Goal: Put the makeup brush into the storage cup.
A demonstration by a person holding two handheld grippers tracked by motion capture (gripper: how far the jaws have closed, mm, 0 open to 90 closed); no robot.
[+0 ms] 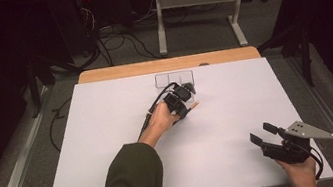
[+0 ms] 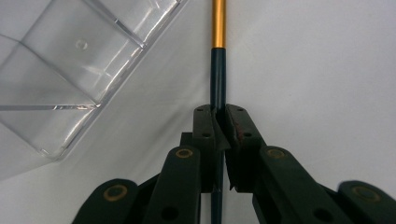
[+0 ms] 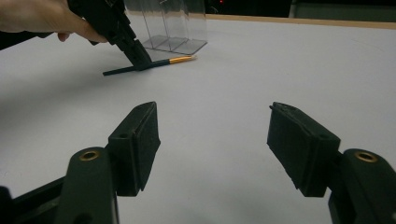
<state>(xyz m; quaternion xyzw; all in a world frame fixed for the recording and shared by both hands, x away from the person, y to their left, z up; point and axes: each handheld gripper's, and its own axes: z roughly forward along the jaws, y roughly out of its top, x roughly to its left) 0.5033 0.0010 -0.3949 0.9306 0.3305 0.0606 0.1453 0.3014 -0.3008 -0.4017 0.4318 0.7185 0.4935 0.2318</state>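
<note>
A thin, round stick like a pen [image 2: 218, 70] lies flat on the smooth white table [image 1: 112, 147]. Most of it is dark and one end part is shiny gold. I cannot see any words or labels on it.

The left gripper [image 2: 219, 122] is clenched tight on the dark part of the pen. Its black jaws press on the pen from both sides, in the lower middle of the left gripper view. In the high view this gripper [image 1: 182, 104] sits near the middle of the frame, held by a hand with a dark green sleeve [image 1: 130, 182].

Just beside the pen is a clear plastic box [image 2: 70, 84]. It has hard, see-through walls that cut it into small parts. It looks to have nothing in it. It sits in the upper left of the left gripper view, and in the upper middle of the high view [image 1: 174, 78].

The right gripper [image 3: 215, 140] is released. Its two flat black jaws stand wide apart with only white table between them. In the high view it rests at the lower right [image 1: 264, 134], well apart from the pen.
</note>
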